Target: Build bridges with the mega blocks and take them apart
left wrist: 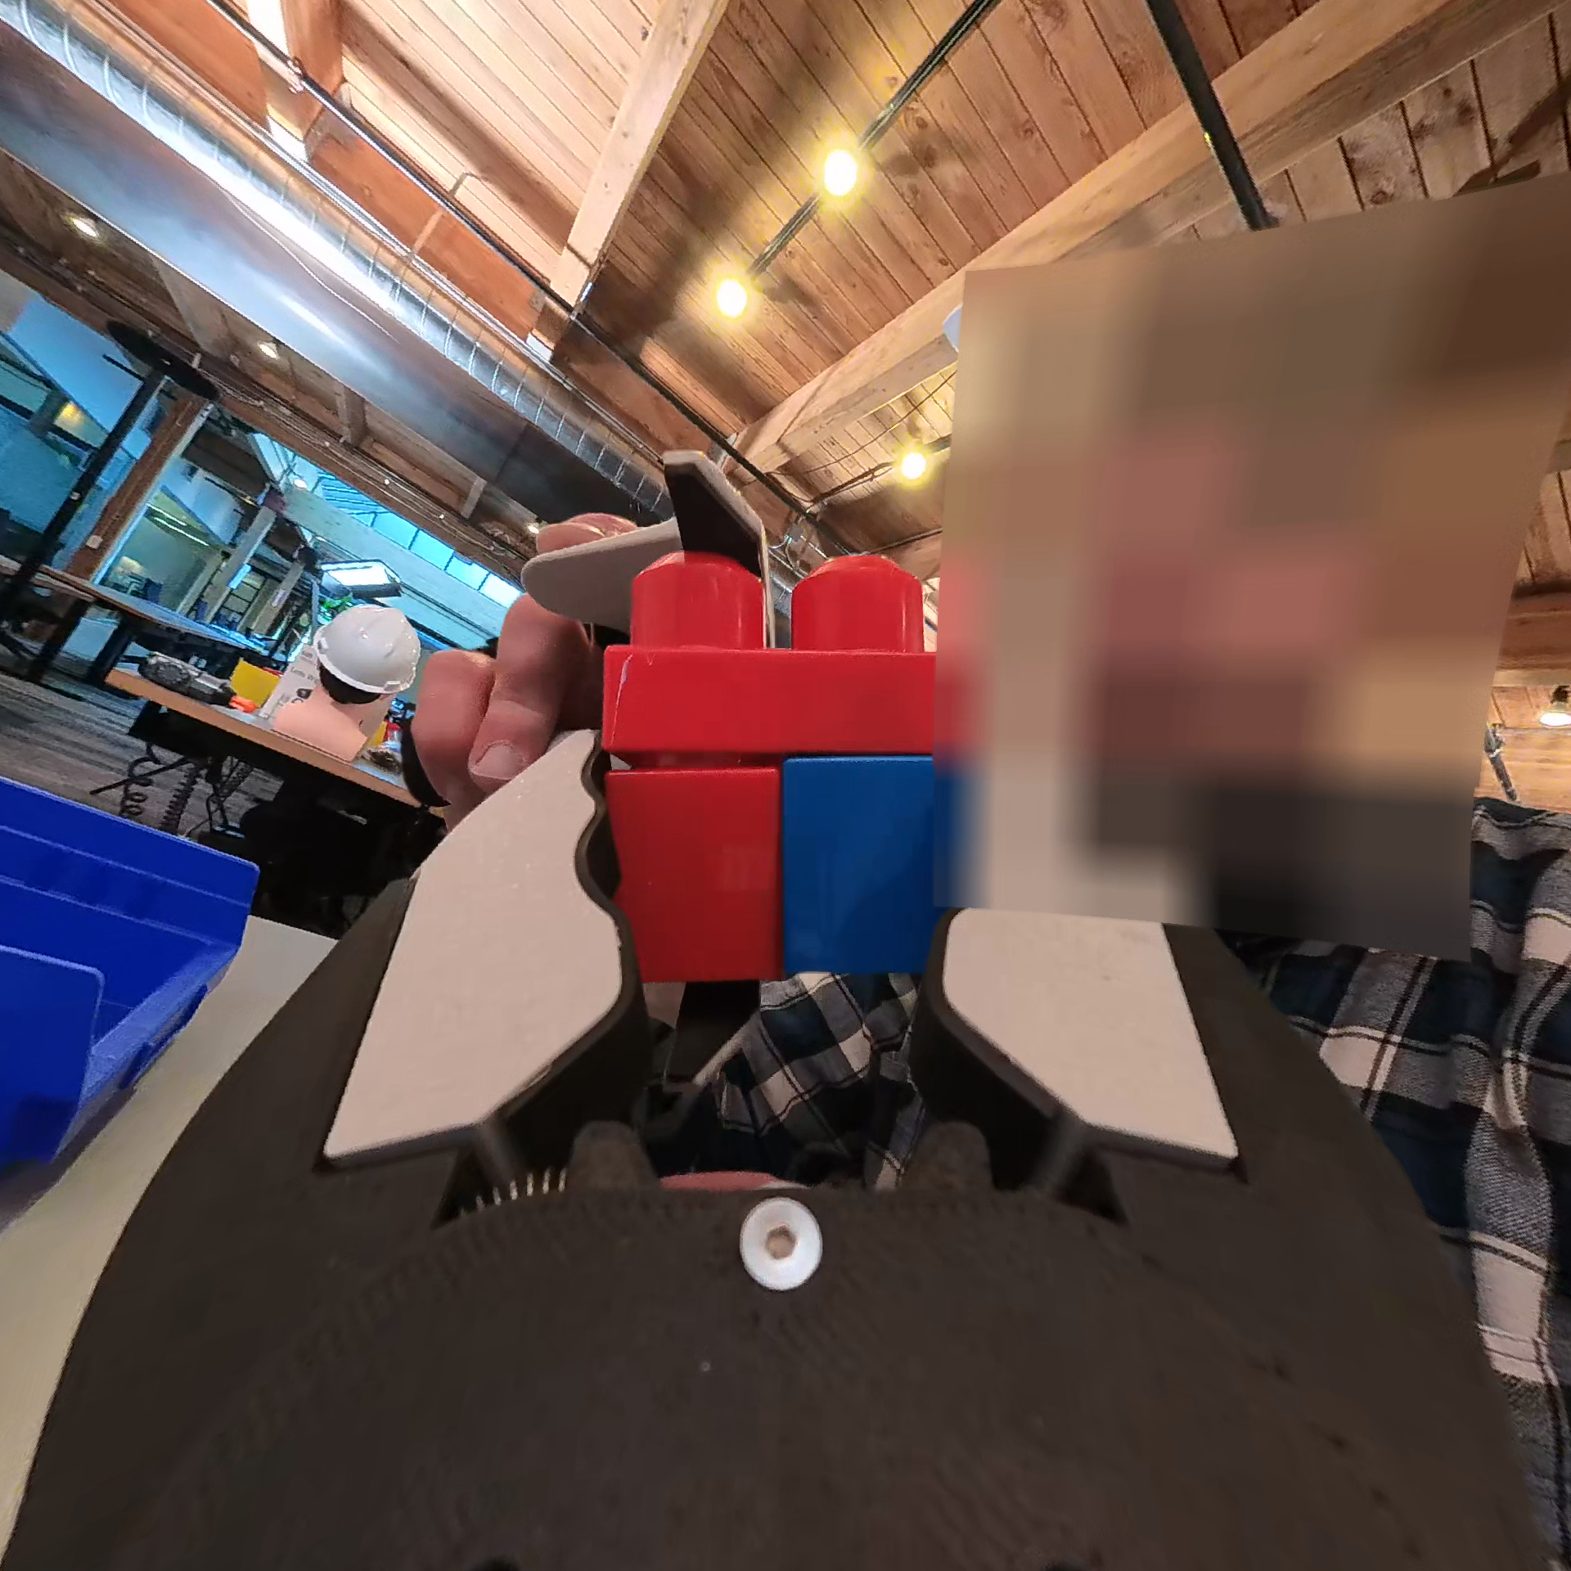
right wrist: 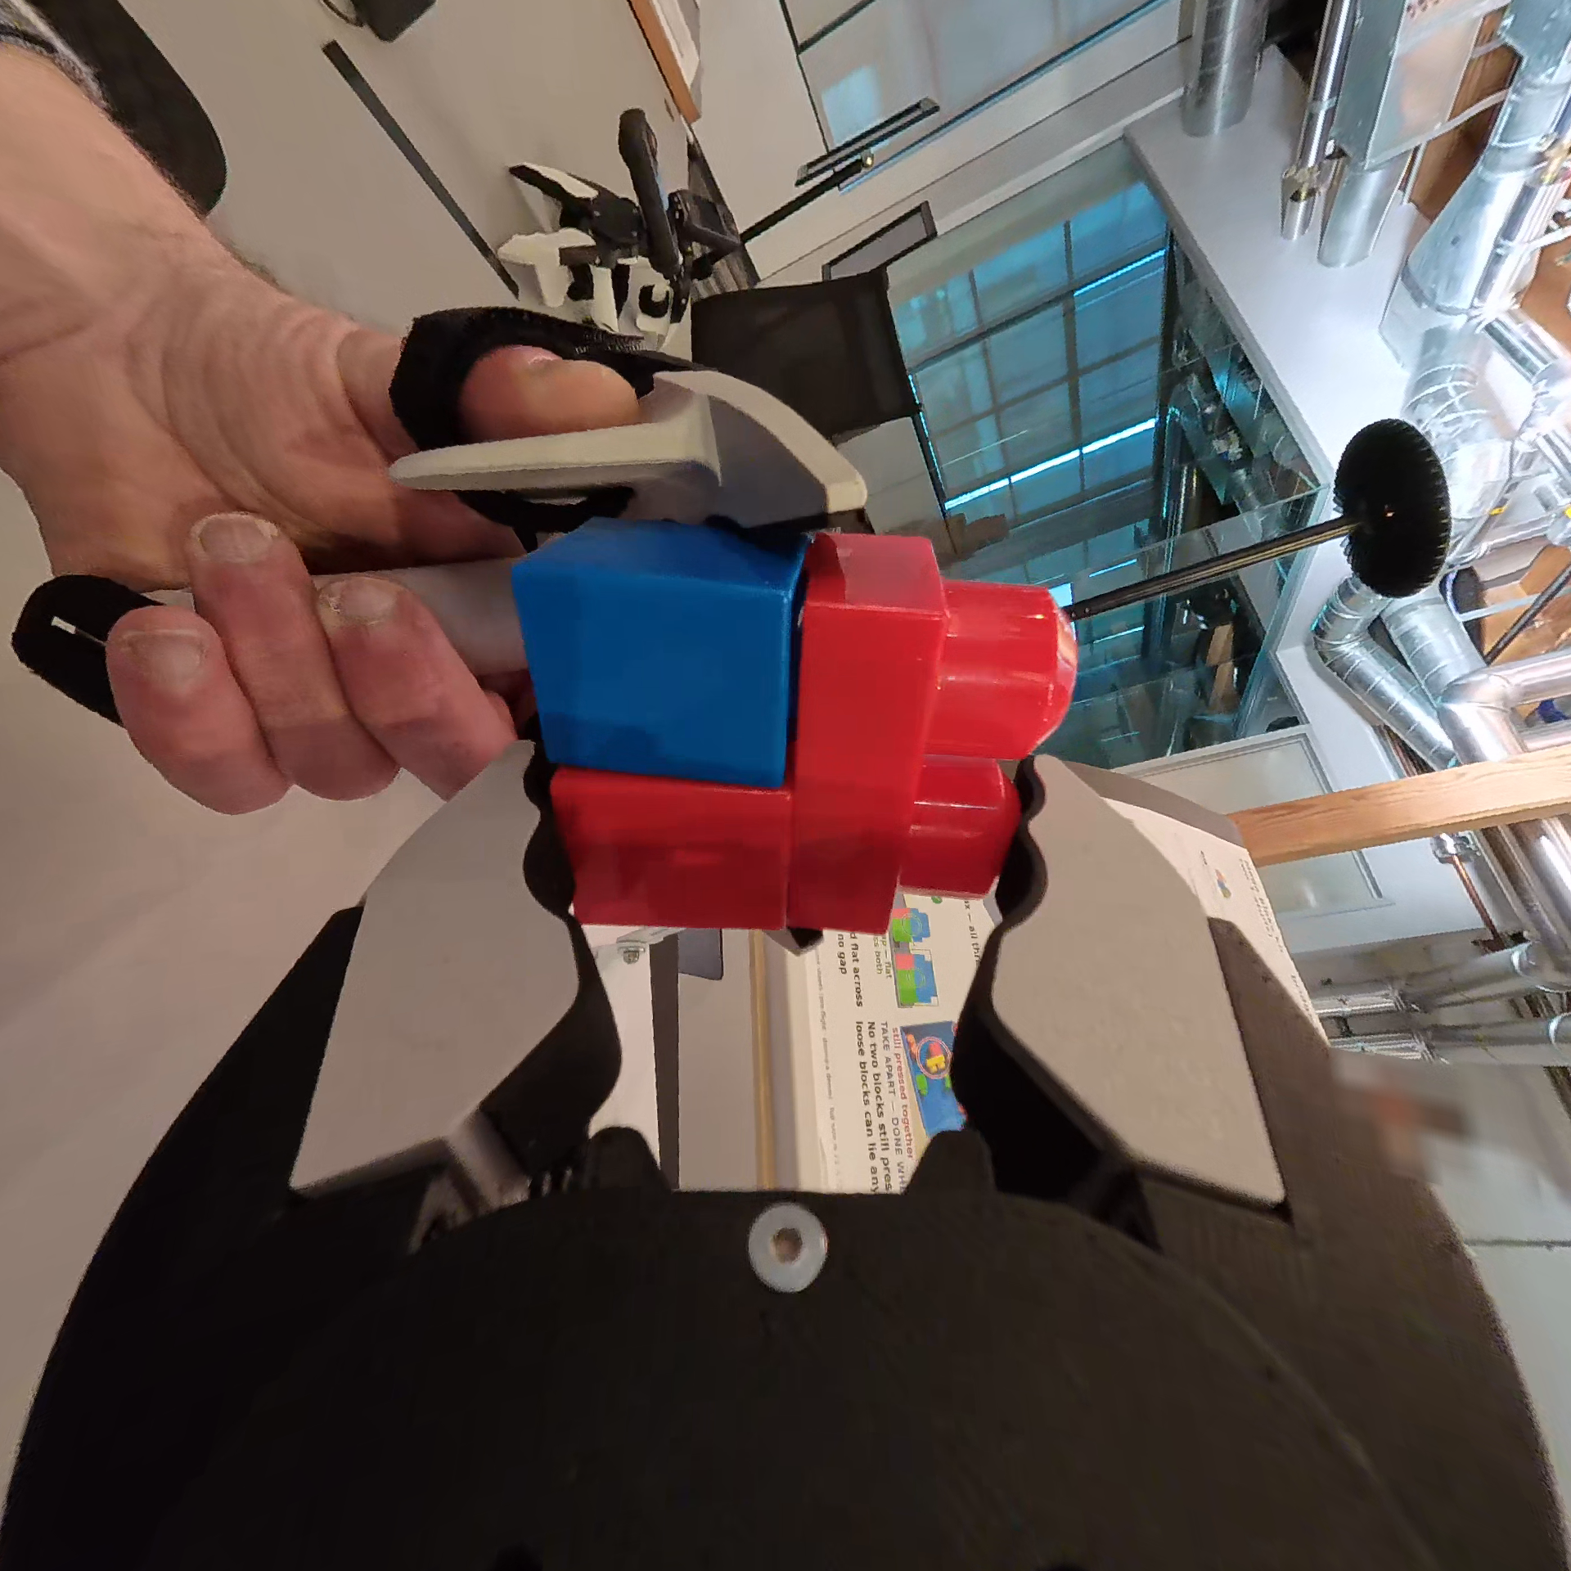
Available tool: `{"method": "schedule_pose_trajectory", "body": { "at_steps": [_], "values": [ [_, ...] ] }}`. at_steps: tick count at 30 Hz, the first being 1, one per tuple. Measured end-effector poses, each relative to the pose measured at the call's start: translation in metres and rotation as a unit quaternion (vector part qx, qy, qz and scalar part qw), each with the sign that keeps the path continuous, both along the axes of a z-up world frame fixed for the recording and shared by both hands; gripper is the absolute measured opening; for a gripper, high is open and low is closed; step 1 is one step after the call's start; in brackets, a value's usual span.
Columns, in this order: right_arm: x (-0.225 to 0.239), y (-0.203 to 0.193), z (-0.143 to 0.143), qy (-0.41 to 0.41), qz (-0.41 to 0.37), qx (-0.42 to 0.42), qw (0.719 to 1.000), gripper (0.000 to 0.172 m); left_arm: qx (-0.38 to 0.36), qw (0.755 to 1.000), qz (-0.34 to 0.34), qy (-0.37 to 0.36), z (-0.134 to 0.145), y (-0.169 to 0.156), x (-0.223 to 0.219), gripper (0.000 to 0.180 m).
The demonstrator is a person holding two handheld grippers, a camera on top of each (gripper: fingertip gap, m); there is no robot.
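Glossy plastic bridge (right wrist: 765,723), round studs, clamped by both grippers.

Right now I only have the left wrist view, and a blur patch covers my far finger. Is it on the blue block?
Observer: Yes. The right wrist view shows your far finger lying flat against the blue block.
Operator: Where is the right gripper gripping?
Observer: The right gripper spans the red side. One pad is on the base of the small red block, the other on a stud of the long red block.
Operator: Any gap at those pads?
Observer: None visible; both pads touch plastic.
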State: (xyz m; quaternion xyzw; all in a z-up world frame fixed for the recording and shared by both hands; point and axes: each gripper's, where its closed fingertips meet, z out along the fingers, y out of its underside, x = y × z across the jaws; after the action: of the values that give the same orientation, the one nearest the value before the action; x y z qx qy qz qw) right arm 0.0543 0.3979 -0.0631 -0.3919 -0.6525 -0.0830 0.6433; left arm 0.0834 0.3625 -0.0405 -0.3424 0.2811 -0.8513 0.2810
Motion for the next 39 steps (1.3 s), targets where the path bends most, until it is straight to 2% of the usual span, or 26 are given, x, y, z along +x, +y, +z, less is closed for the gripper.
{"method": "schedule_pose_trajectory", "body": {
  "at_steps": [10, 12, 13, 16, 20, 23, 39],
  "values": [
    [-0.002, 0.004, -0.004, -0.011, -0.009, -0.010, 1.000, 0.101, -0.003, 1.000, 0.007, -0.006, -0.002, 0.002, -0.002, 0.074],
    [-0.002, 0.003, -0.001, 0.004, -0.003, 0.016, 1.000, 0.101, -0.009, 1.000, 0.018, -0.006, -0.003, 0.005, -0.001, 0.074],
    [-0.003, 0.000, 0.004, 0.015, 0.009, 0.040, 0.999, 0.108, -0.014, 1.000, 0.019, -0.005, -0.003, 0.007, -0.001, 0.074],
    [-0.002, -0.004, 0.007, 0.011, 0.008, 0.051, 0.999, 0.109, -0.030, 0.999, 0.027, 0.005, -0.009, 0.013, 0.001, 0.075],
    [-0.010, -0.006, -0.004, -0.004, 0.016, 0.029, 0.999, 0.117, -0.044, 0.999, 0.023, -0.008, -0.009, 0.012, 0.004, 0.075],
    [-0.006, -0.004, -0.003, -0.007, 0.005, 0.026, 1.000, 0.104, -0.049, 0.999, 0.017, -0.009, -0.011, 0.011, 0.008, 0.074],
    [-0.005, -0.005, -0.007, -0.026, 0.002, -0.010, 1.000, 0.101, -0.038, 0.999, -0.006, -0.006, -0.014, 0.008, 0.013, 0.074]
  ]
}}
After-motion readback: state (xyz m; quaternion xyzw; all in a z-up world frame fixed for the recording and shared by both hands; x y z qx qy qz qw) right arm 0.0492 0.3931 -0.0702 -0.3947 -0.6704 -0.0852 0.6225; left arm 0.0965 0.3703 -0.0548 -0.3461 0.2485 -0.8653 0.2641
